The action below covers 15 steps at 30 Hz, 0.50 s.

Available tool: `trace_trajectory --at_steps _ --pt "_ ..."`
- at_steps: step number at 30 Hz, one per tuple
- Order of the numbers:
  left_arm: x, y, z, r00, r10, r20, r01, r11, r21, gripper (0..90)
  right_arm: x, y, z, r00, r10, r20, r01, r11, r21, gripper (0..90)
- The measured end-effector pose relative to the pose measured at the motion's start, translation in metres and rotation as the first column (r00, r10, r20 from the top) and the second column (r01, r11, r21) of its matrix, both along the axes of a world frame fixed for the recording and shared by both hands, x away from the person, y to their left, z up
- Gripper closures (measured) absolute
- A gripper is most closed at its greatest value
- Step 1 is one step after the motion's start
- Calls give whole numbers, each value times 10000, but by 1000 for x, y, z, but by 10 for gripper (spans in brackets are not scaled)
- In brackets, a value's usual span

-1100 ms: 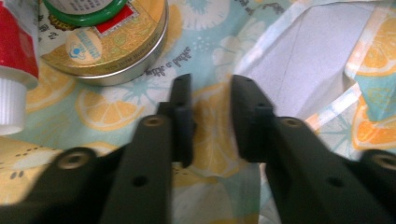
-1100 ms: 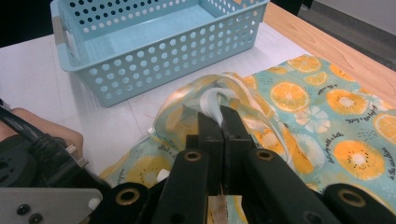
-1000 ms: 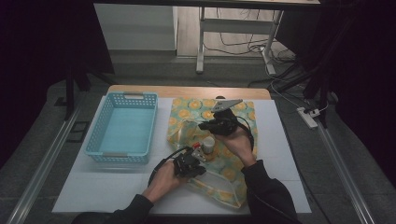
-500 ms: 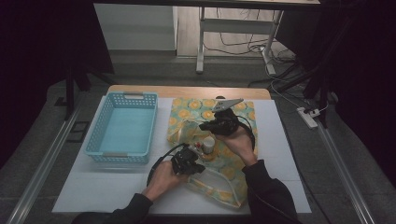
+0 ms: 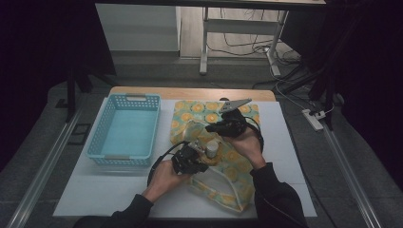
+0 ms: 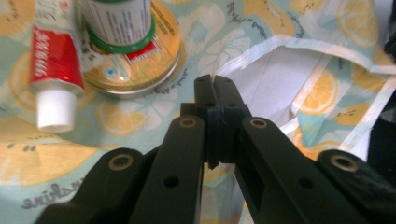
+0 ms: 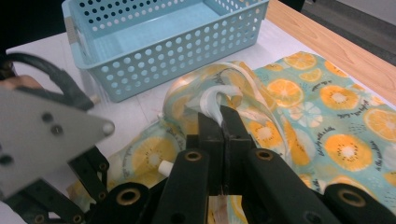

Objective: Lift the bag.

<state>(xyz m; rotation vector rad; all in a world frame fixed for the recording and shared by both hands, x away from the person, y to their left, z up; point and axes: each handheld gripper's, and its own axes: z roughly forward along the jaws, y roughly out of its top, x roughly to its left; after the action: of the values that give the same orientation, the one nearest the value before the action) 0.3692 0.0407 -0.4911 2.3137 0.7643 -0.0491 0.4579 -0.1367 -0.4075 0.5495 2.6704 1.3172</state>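
A tote bag (image 5: pixel 237 166) printed with orange slices lies across the white table. My left gripper (image 5: pixel 197 156) is at its near left side, shut on the thin edge of the bag's mouth (image 6: pixel 243 56). Just beyond those jaws (image 6: pixel 215 86) a red toothpaste tube (image 6: pixel 53 51) and a green-and-white bottle (image 6: pixel 119 21) rest on the fabric, the bottle standing on a round gold tin (image 6: pixel 154 56). My right gripper (image 5: pixel 214 128) is farther back, shut on a raised white-trimmed fold of the bag (image 7: pixel 217 100). The bottle (image 5: pixel 211 149) stands between the two grippers.
A light blue perforated basket (image 5: pixel 126 159) sits left of the bag with nothing in it, its near wall (image 7: pixel 163 51) close to the lifted fold. The table's wooden far edge (image 5: pixel 190 92) lies beyond. Bare white table (image 5: pixel 95 190) stretches at the near left.
My left gripper has edged slightly away from the person with the bag edge. The right gripper has hardly moved.
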Motion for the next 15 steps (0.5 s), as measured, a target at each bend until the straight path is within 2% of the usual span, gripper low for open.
trace_trajectory --at_steps 11,15 --pt "9 10 28 9999 68 -83 -73 9975 -710 900 -2 2 18 9997 -63 240 69 9997 -223 893" --pt "13 13 39 9999 104 -23 -105 9977 -674 900 -3 4 26 9996 -67 291 74 9997 -236 894"
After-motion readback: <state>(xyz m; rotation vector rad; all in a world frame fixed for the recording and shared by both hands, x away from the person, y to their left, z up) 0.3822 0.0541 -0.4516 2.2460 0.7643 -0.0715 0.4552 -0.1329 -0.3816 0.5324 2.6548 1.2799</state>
